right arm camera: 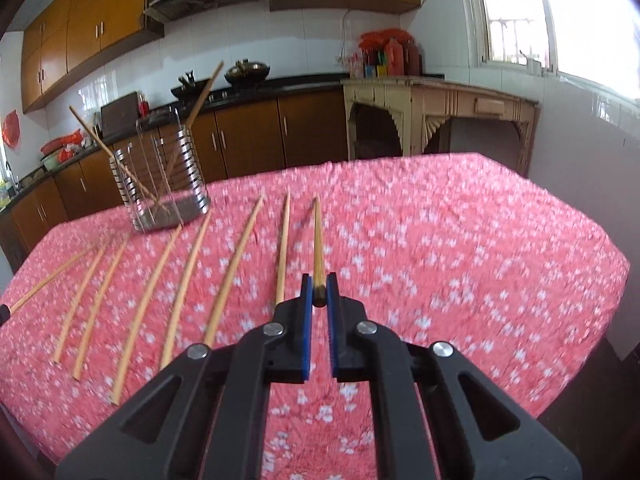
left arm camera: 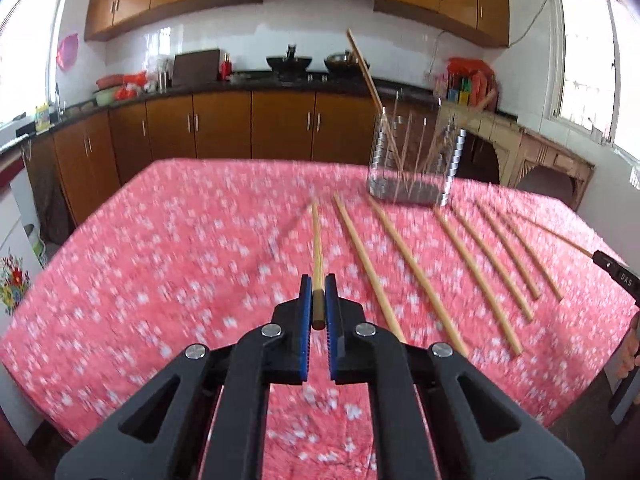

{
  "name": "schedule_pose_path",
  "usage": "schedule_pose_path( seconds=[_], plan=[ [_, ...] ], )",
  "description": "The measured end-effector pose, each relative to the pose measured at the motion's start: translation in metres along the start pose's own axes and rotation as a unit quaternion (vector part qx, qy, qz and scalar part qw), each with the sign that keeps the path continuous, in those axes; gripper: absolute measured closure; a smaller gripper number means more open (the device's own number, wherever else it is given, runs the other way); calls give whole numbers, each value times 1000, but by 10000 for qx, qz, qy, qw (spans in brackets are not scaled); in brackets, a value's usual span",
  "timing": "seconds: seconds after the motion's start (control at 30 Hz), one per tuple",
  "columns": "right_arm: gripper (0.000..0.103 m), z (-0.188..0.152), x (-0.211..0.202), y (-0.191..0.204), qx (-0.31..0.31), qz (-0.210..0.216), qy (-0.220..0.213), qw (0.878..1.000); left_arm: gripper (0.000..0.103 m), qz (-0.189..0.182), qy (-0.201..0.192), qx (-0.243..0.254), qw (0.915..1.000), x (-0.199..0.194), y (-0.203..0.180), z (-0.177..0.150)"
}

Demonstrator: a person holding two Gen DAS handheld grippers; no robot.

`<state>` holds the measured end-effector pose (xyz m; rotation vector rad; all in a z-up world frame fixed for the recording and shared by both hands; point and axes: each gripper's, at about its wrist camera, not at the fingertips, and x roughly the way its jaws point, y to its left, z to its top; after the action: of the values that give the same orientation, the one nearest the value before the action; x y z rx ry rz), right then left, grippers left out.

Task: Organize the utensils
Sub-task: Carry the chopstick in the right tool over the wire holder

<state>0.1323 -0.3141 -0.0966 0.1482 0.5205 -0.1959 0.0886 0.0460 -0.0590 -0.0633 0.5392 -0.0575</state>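
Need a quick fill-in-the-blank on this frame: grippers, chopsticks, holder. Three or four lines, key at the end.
1. Each gripper, left gripper and right gripper, has its jaws shut on one ____.
2. The metal holder already has ____ chopsticks leaning in it.
3. The loose chopsticks lie on a ____ floral tablecloth.
4. In the right wrist view, the holder stands to the ____ of the held chopstick.

Missing words: chopstick; two; pink; left

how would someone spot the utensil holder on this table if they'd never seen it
Start at the table with the pink floral cloth and follow the row of loose chopsticks to their far tips. The utensil holder stands upright just beyond them: a ringed metal cage, the only standing thing, with two chopsticks leaning out.
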Motion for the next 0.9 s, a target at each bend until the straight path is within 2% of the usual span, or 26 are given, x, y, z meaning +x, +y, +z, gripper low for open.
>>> schedule_pose_path(
  seconds=[0.4, 0.9],
  plan=[
    [95, 50, -13, 2, 33, 51, -509, 9987, 97, 164, -948, 92, 9953, -24, 3, 75],
    [95, 122, -22, 9, 78, 91, -1146, 9933, 97, 392, -1539, 352, 9867, -24, -11, 132]
  ],
)
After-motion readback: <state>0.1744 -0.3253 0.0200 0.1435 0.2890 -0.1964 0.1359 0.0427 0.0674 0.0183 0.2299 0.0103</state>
